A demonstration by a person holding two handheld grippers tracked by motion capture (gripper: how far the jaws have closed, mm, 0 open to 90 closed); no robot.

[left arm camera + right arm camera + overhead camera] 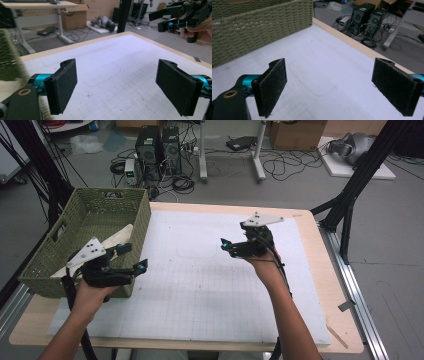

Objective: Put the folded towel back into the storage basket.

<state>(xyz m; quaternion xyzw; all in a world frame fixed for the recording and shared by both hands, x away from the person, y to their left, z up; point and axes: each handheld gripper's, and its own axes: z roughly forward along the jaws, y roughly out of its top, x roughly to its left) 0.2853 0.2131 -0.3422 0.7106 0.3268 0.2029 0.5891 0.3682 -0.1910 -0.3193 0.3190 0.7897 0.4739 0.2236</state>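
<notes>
One green woven basket [85, 215] at the left edge of the bench [327, 285], partly overhanging the white gridded mat [200, 285]. Long axis from the near edge toward the far edge, leaning slightly right at the far end; open top upward, handle slot in the left wall. Inside, a pale flat sheet [116, 239] propped against the right wall, its narrow end pointing up and to the far right, lower part hidden behind a grey plate.

Just beside the basket's near right corner, the left tongs [134, 256], aimed rightward across the mat. Spread wide in the left gripper view [116, 87], black pads [62, 87] well apart, nothing between them but bare mat, touching nothing.

Farther right, over the middle of the mat's far half, the right tongs [227, 246], aimed left toward the basket and held clear of the surface. Likewise wide in the right gripper view [328, 87], empty, pads [270, 87] apart, with the woven wall [262, 27] ahead at upper left.

Beyond the bench: computer towers [159, 147], loose cables and cardboard boxes [295, 134] on the floor.
</notes>
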